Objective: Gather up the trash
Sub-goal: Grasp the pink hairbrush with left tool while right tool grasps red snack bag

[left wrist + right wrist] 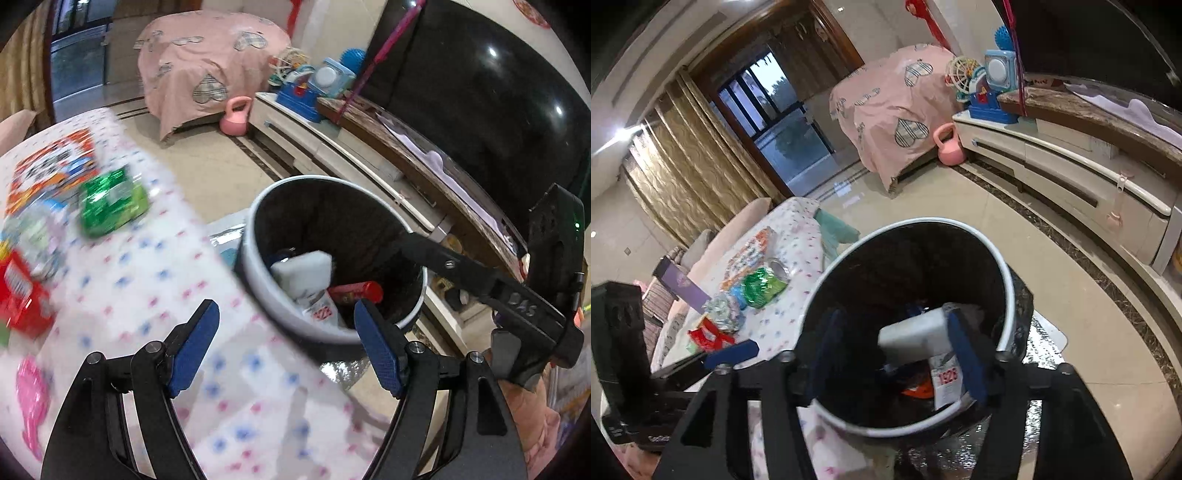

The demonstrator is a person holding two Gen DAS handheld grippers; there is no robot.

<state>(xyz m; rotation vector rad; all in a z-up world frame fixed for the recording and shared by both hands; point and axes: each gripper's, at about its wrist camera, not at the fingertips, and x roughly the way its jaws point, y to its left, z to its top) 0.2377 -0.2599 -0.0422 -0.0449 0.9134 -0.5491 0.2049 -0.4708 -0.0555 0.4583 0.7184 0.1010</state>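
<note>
A white-rimmed, black-lined trash bin (255,284) (1006,295) stands on the floor beside the table. Inside it lie a white packet (304,273) (912,334) and a red wrapper (354,291). My right gripper (897,354) hangs over the bin's mouth, open, with nothing pressed between its pads; one of its fingers (443,258) reaches across the rim. My left gripper (286,343) is open and empty above the table's edge next to the bin. On the table lie a green packet (110,203) (761,286), a red packet (22,299) (709,334) and a pink wrapper (33,387).
The table (184,266) has a dotted white cloth and holds an orange printed packet (51,166) and crumpled foil (724,312). A silver mat (1045,354) lies under the bin. A low TV cabinet (1071,173) and large screen (480,92) stand to the right, a pink kettlebell (236,118) beyond.
</note>
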